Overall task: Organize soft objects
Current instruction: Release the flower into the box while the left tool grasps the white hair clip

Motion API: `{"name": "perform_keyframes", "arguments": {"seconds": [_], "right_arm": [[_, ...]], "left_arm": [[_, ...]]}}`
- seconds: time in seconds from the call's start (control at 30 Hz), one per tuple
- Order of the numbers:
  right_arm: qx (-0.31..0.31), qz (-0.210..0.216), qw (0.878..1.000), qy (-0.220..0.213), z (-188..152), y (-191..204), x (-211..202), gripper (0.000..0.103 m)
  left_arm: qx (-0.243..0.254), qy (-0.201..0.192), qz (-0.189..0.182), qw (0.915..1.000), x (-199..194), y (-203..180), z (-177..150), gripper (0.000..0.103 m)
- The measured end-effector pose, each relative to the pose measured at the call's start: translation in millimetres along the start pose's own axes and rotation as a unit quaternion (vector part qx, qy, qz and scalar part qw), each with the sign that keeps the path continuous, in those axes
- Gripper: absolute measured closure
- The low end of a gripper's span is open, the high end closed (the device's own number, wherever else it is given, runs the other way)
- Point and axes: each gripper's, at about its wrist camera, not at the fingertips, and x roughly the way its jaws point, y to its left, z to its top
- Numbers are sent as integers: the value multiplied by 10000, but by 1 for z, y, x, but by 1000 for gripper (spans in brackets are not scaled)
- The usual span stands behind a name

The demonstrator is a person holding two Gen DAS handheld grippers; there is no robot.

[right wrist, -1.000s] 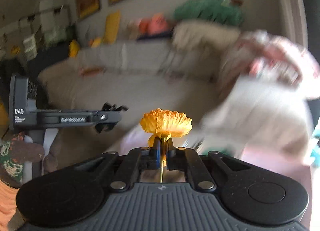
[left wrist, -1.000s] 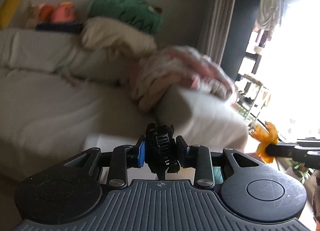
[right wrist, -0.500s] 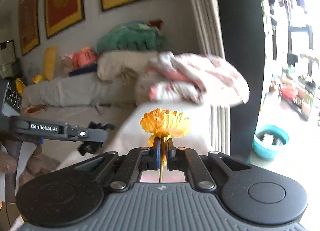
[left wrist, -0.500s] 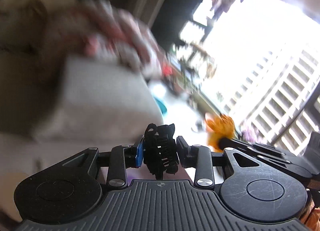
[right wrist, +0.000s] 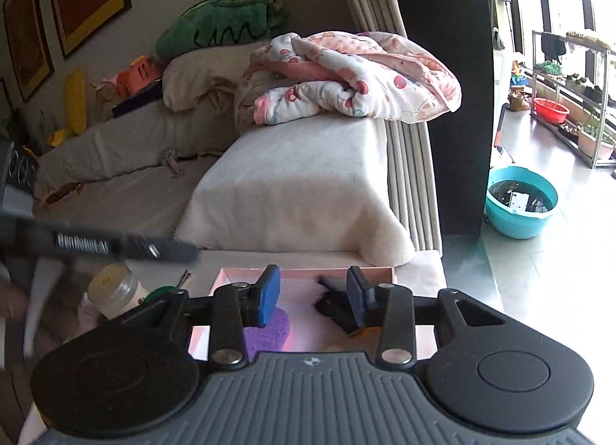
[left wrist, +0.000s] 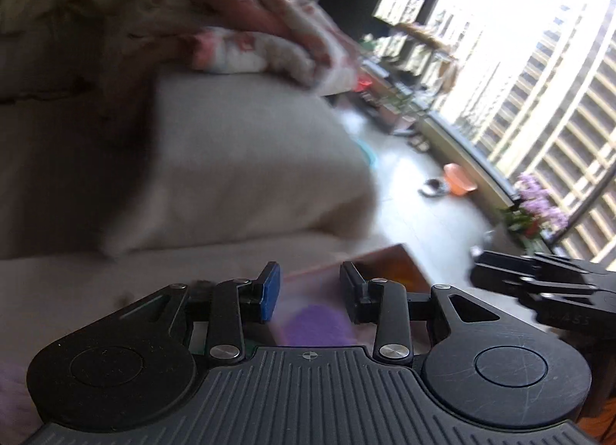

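Note:
My left gripper [left wrist: 310,283] stands open with nothing between its fingers, above a pink box [left wrist: 389,264] on the sofa's edge. A purple soft piece [left wrist: 315,325] lies in the box below it. My right gripper [right wrist: 313,287] hangs over the same pink box [right wrist: 308,272]; its jaws are opening and nothing is between them. A black hair clip [right wrist: 330,304] lies in the box by the right finger, beside a purple heart-shaped piece [right wrist: 269,333]. A sliver of orange [right wrist: 356,333] shows under the right finger. The left gripper [right wrist: 115,246] reaches in from the left, blurred.
A white-draped sofa arm [right wrist: 300,183] rises just behind the box, with a cherry-print blanket [right wrist: 354,75] piled on it. A white-lidded jar [right wrist: 115,289] stands left of the box. A teal basin [right wrist: 519,206] sits on the floor at right. Plush toys line the sofa back.
Both grippers swung to the pink box. The left one let go of the black hair clip; the right one opened and the orange flower is no longer between its fingers.

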Motion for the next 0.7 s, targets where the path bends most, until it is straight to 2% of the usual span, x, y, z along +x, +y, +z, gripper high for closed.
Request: {"name": "perform_keyframes", "arguments": {"seconds": [0.1, 0.17, 0.27, 0.37, 0.43, 0.57, 0.7], "right_arm": [[-18, 11, 9999, 105, 8, 11, 6, 64], [-69, 16, 9999, 152, 13, 21, 14, 61], [-116, 45, 9997, 200, 20, 35, 28, 58], [-127, 100, 9993, 324, 26, 46, 45, 58], [-132, 127, 9992, 367, 26, 50, 53, 58], [-204, 225, 9985, 455, 20, 50, 62, 58], [-245, 216, 9984, 454, 13, 43, 63, 58]], "left_arm": [[-58, 604, 294, 9977, 7, 40, 17, 66], [20, 1147, 452, 9924, 20, 62, 17, 66], [30, 1826, 924, 9788, 49, 89, 16, 66], [23, 2392, 1180, 9638, 77, 102, 18, 66], [-7, 2616, 1348, 9557, 88, 107, 21, 66], [281, 2993, 1652, 9393, 115, 103, 29, 66], [428, 3241, 1728, 9291, 134, 97, 34, 65]]}}
